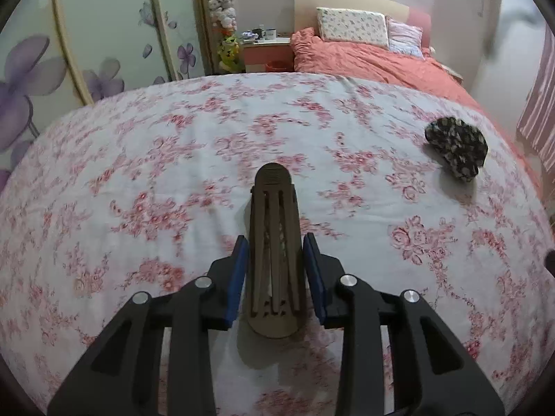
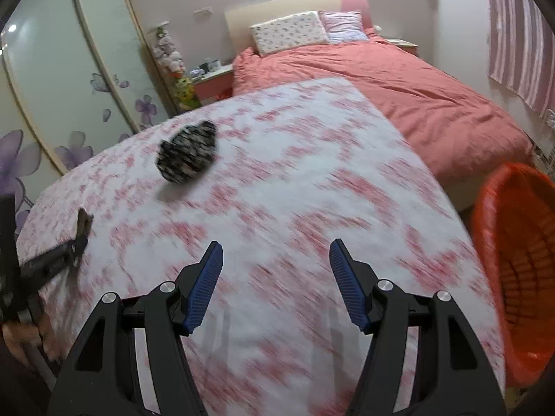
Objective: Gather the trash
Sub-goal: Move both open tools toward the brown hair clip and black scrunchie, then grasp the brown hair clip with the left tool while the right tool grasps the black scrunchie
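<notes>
A: Step? The left gripper point(image 1: 279, 279) has its pads around a brown slotted piece point(image 1: 275, 242), low centre of the left view; contact probably made, hard to tell. The right gripper point(image 2: 275, 284) gapes empty.

B: Next, carry it to the orange basket point(image 2: 520, 260), right edge of the right view. Count: one brown piece, one black speckled wad point(image 2: 187, 154) upper left on the cloth point(image 2: 312, 173), one basket.

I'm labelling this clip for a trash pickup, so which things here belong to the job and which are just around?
Job:
- brown slotted piece between the left gripper pads
- black speckled wad on the floral cloth
- orange basket
- right gripper, open, empty

Just around:
- pillows
- mugs
- striped curtain
</notes>
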Motion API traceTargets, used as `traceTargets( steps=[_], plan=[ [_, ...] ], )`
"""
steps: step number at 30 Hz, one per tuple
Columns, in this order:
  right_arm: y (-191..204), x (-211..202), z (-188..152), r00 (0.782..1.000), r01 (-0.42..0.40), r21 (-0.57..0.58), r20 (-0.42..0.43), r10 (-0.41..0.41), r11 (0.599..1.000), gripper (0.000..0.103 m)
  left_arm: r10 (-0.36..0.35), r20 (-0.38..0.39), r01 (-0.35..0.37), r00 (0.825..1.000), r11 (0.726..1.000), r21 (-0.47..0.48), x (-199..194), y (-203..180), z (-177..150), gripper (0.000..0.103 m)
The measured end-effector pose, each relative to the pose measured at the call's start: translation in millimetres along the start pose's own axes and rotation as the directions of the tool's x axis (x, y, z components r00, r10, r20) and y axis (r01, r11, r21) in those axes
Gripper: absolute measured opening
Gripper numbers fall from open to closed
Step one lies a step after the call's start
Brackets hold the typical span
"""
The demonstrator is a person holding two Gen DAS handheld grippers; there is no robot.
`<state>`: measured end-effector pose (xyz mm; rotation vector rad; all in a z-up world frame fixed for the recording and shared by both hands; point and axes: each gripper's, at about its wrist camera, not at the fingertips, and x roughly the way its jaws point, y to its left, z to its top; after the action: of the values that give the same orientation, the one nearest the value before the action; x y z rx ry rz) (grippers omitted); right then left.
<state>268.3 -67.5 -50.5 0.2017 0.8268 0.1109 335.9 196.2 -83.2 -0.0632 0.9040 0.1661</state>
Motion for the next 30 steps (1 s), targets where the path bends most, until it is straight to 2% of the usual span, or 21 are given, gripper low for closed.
traceTargets(
  steps=[4,6,10,16,17,18,20,21,26,30],
  plan=[
    [33,18,22,1.000,-0.010,-0.037,0.029,0.011,0.999,0.065,0.002,0.000,-0.002,1.000,1.000,0.004,0,4,-1,0.034],
    [52,29,33,0.999,-0.009,-0.062,0.050,0.012,0.998,0.072,-0.009,0.000,0.009,1.000,1.000,-0.005,0,8,-1,0.033],
    [84,60,53,0.999,0.008,-0.114,0.047,-0.002,0.993,0.072,-0.017,0.000,0.017,1.000,1.000,-0.011,0,8,-1,0.033],
    [101,105,70,0.996,0.087,-0.119,0.011,-0.086,0.989,0.072,-0.015,-0.001,0.015,1.000,1.000,-0.009,0,7,-1,0.034],
    [101,111,70,0.995,0.099,-0.126,0.001,-0.100,0.987,0.070,-0.015,-0.001,0.015,1.000,1.000,-0.009,0,7,-1,0.034],
    [98,117,70,0.994,0.093,-0.126,-0.040,-0.099,0.988,0.053,-0.015,-0.001,0.015,1.000,1.000,-0.009,0,7,-1,0.034],
    [95,120,69,0.994,0.078,-0.119,-0.066,-0.087,0.990,0.037,-0.014,-0.001,0.014,1.000,1.000,-0.008,0,8,-1,0.034],
    [93,116,68,0.994,0.082,-0.125,-0.058,-0.090,0.989,0.023,-0.015,-0.001,0.015,1.000,1.000,-0.009,0,8,-1,0.034],
    [72,91,49,0.994,0.056,-0.114,-0.083,-0.065,0.992,0.017,-0.017,-0.001,0.017,1.000,1.000,-0.010,0,9,-1,0.034],
    [48,58,24,0.991,0.088,-0.116,-0.088,-0.099,0.989,0.017,-0.025,0.000,0.025,1.000,1.000,-0.016,0,8,0,0.036]
  ],
)
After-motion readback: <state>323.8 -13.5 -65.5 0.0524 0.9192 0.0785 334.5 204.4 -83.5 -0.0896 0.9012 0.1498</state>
